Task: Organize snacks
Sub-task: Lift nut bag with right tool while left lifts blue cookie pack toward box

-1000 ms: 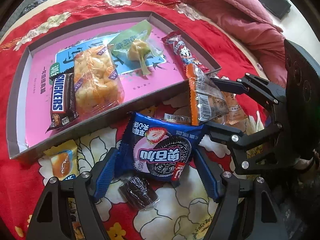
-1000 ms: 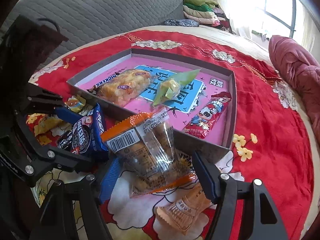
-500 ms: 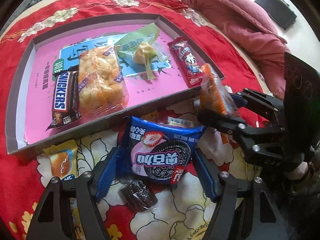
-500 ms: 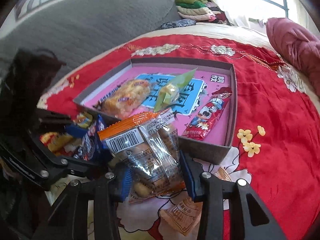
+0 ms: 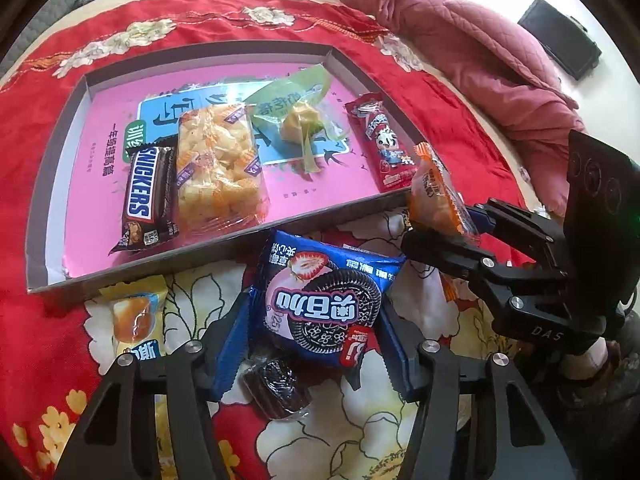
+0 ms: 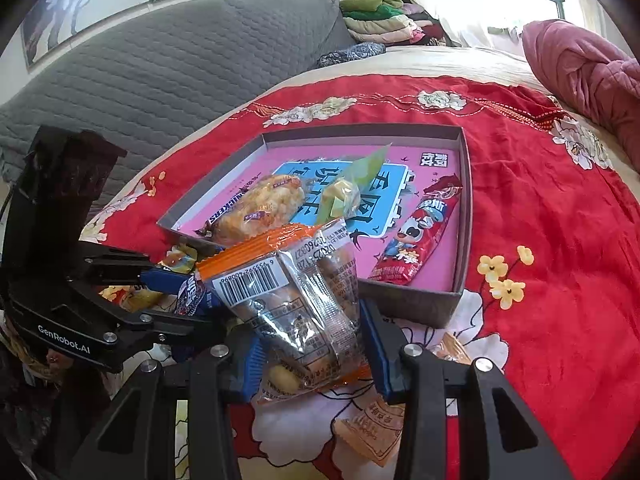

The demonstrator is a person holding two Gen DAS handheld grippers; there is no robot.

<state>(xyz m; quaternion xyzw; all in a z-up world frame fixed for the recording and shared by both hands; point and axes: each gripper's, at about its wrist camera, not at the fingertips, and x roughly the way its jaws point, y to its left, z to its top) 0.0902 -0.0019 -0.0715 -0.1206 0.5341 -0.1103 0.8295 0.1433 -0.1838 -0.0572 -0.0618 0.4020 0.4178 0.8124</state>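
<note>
Orange-edged snack packet (image 6: 304, 312) pinched between right fingers (image 6: 376, 344).

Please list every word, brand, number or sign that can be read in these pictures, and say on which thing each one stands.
"SNICKERS": brown chocolate bar in the tray.
"GenRobot.AI": body of the left gripper.
"DAS": body of the right gripper.
"6 955592 008696": barcode on the orange-edged packet.
Chinese characters on the blue cookie packet, tray bottom and red packet: visible, not transcribed.
Other small print: too blurred.

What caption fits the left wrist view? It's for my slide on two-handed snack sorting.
Left gripper shut on an Oreo pack before the box; right gripper lifts an orange snack bag.
</note>
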